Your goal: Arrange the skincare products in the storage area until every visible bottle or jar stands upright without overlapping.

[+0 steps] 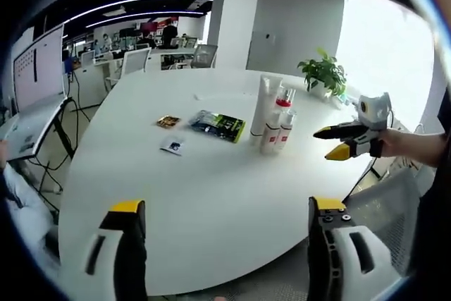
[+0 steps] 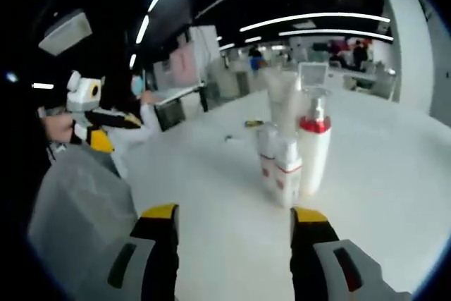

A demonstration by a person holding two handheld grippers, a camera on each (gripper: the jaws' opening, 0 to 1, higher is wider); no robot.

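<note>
On a round white table (image 1: 211,195) in an open office, a cluster of skincare products stands toward the far right side, all upright with long axes vertical: a tall white tube (image 1: 262,107), a pump bottle with a red collar (image 1: 283,103), and two small white bottles with red labels (image 1: 272,132) in front, packed close together and touching or nearly so. From the right gripper view the same group reads as pump bottle (image 2: 314,149), small bottles (image 2: 287,173) and the tall tube (image 2: 280,100) behind. Left of the cluster lie flat a dark green-and-yellow packet (image 1: 218,125), a small dark sachet (image 1: 168,122) and a small white sachet (image 1: 173,146), well apart from the bottles. Broad bare tabletop stretches between the near curved edge and the products, giving open room on the near and left sides. A potted green plant (image 1: 324,74) sits at the far edge, near the cluster. Left gripper (image 1: 225,209): jaws spread wide, holding nothing, over the near edge. Right gripper (image 2: 232,213): jaws apart, empty, aimed at the bottles from close by; it also appears at the table's right edge (image 1: 337,142), held in a hand (image 1: 398,142). A grey mesh chair back (image 2: 77,209) stands by the table rim.
</note>
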